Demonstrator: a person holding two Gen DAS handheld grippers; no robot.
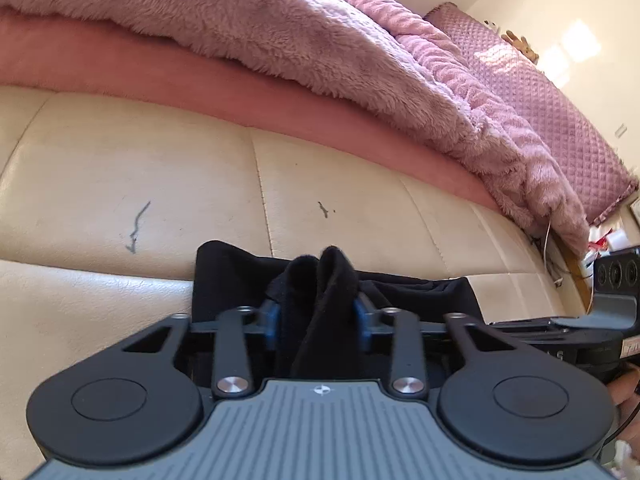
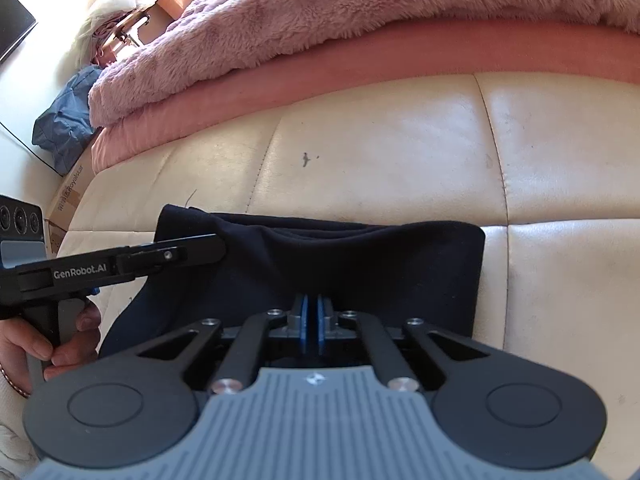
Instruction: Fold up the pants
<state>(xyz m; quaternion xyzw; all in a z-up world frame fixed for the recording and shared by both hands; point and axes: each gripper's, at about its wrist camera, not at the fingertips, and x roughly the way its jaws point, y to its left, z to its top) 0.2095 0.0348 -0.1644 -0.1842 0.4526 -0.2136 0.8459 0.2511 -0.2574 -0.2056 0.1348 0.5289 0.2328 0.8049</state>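
Black pants (image 2: pixel 360 264) lie folded into a wide band on a cream leather cushion (image 2: pixel 400 140). My left gripper (image 1: pixel 318 308) is shut on a bunched fold of the pants (image 1: pixel 420 292) that stands up between its blue pads (image 1: pixel 274 320). My right gripper (image 2: pixel 312 304) is shut, its blue pads almost touching at the near edge of the pants; I cannot tell whether cloth is pinched there. In the right wrist view the left gripper (image 2: pixel 192 248) reaches over the pants' left end, held by a hand (image 2: pixel 68 340). The right gripper's body (image 1: pixel 612 304) shows at the right edge of the left wrist view.
A fluffy pink blanket (image 1: pixel 280 40) over a pink mattress edge (image 1: pixel 200 80) rises right behind the cushion. A blue bag (image 2: pixel 64 128) and a cardboard box (image 2: pixel 68 196) sit on the floor at the left. Bare cushion (image 1: pixel 120 180) stretches to both sides of the pants.
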